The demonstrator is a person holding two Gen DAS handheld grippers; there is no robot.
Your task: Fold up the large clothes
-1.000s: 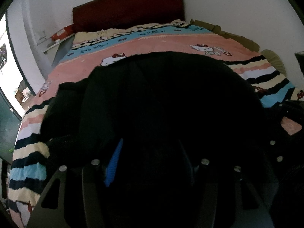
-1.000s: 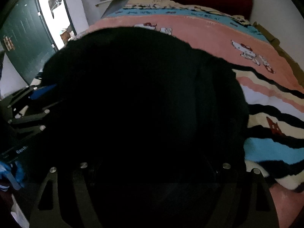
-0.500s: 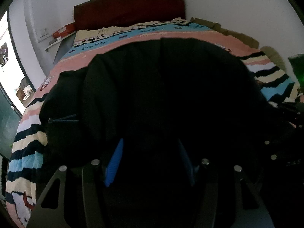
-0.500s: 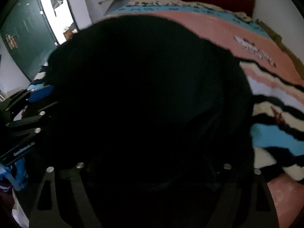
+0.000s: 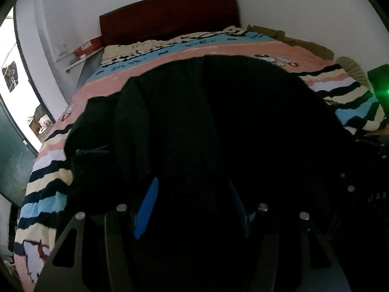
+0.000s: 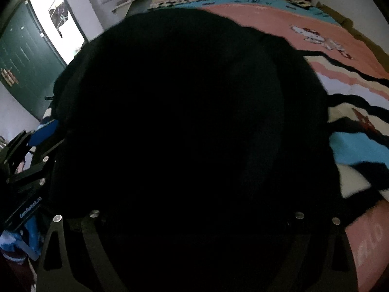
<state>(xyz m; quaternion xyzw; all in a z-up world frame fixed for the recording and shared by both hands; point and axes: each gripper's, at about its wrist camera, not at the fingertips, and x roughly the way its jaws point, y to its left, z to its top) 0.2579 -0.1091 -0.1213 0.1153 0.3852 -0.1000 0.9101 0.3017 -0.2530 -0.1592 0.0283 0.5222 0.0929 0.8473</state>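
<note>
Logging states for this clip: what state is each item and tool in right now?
black garment: bunched, not yet folded flat, draped over both tools.
striped blanket: spread out flat.
left tool: closed on a thick bunch of the black garment.
right tool: jaws have just been opening; fingers hidden under dark cloth, grip unclear.
green door: open.

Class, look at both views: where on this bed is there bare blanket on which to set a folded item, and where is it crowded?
Free: the pink band of the striped cartoon blanket between the dark red headboard and the large black garment, and the striped part to the garment's right. Crowded: the near middle, under the garment, where the left gripper works.
</note>
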